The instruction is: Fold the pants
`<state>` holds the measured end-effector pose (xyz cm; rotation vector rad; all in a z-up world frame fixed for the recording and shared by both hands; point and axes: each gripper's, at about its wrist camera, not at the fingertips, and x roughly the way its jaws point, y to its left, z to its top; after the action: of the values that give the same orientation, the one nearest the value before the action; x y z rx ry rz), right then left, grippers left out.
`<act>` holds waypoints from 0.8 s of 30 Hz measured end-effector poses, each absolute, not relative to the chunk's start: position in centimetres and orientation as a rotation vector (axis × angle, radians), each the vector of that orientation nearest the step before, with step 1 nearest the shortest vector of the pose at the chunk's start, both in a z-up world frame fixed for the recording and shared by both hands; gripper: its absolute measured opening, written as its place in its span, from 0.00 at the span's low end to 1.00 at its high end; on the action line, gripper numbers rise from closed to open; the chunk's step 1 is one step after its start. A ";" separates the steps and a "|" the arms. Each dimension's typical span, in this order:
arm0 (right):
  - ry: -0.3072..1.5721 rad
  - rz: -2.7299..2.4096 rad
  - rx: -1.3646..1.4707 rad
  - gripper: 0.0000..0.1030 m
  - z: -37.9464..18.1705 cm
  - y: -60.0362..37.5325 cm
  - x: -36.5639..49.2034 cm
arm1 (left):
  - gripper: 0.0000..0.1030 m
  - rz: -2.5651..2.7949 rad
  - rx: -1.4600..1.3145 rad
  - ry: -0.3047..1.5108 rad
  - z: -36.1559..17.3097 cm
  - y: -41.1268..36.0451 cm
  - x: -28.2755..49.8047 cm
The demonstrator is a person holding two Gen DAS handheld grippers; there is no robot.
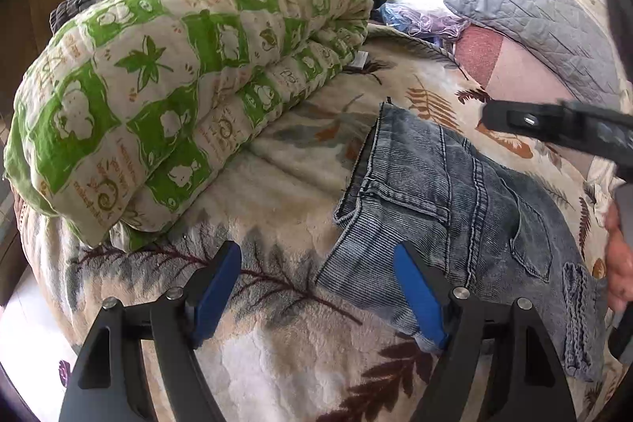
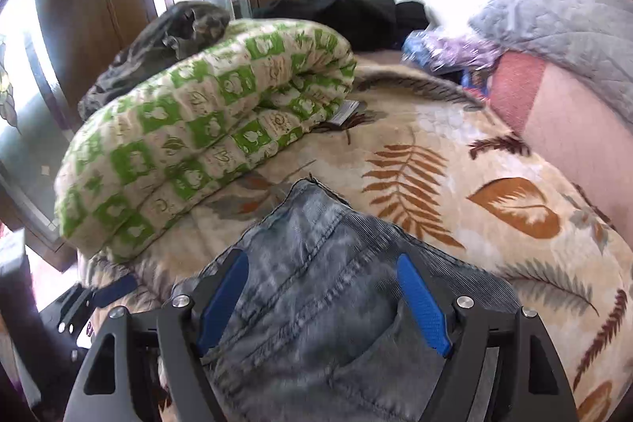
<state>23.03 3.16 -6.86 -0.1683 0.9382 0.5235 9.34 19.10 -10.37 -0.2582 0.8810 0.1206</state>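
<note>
I am holding my left gripper (image 1: pixel 318 289) with its jaws standing wide and nothing between the blue pads (image 1: pixel 419 299); the right-hand pad is hovering at the near edge of the jeans (image 1: pixel 455 192), the left-hand pad over bare blanket. I am holding my right gripper (image 2: pixel 322 297) likewise wide, its pads (image 2: pixel 421 303) straddling the denim below without pinching it (whether they are brushing the cloth I cannot tell).

The jeans are lying in a folded bundle on the leaf-patterned fleece blanket (image 1: pixel 277 192), back pocket and seams facing up, one corner pointing toward the far side of the bed. In the left wrist view my right gripper is showing as a black bar (image 1: pixel 554 127) over the far end of the jeans, with my hand (image 1: pixel 619 263) at the frame's right edge.

Just beside the jeans, apart from them, a rolled green-and-cream quilt (image 1: pixel 178 86) is lying along the blanket. Dark clothing (image 2: pixel 340 14) is heaped behind the quilt. A grey quilted pillow (image 2: pixel 554 10) is resting on a pink sheet (image 2: pixel 565 105) at the far right, with a crumpled purple-and-blue item (image 2: pixel 447 50) next to it.
</note>
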 end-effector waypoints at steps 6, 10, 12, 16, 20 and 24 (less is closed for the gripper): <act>1.020 0.553 -0.189 0.78 -9.6 6.5 27.1 | 0.78 0.054 -0.326 0.885 -11.0 18.5 10.1; 1.049 0.563 -0.237 0.78 -11.1 8.8 28.8 | 0.78 0.000 -0.382 0.902 -11.6 17.9 11.2; 1.046 0.553 -0.267 0.78 -11.6 9.7 29.5 | 0.78 -0.012 -0.415 0.925 -12.1 17.6 11.8; 1.077 0.524 -0.320 0.78 -13.2 11.2 31.3 | 0.77 -0.016 -0.438 0.934 -12.9 17.2 12.7; 1.126 0.502 -0.370 0.78 -15.4 11.8 32.6 | 0.61 -0.062 -0.435 0.937 -13.3 16.6 13.6; 1.174 0.532 -0.318 0.58 -17.2 11.3 32.8 | 0.41 -0.121 -0.420 0.933 -13.4 15.7 14.1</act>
<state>32.85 11.33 -17.21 -0.3175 1.1740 0.5322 14.07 15.66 -13.44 -0.4203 0.9331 -0.1205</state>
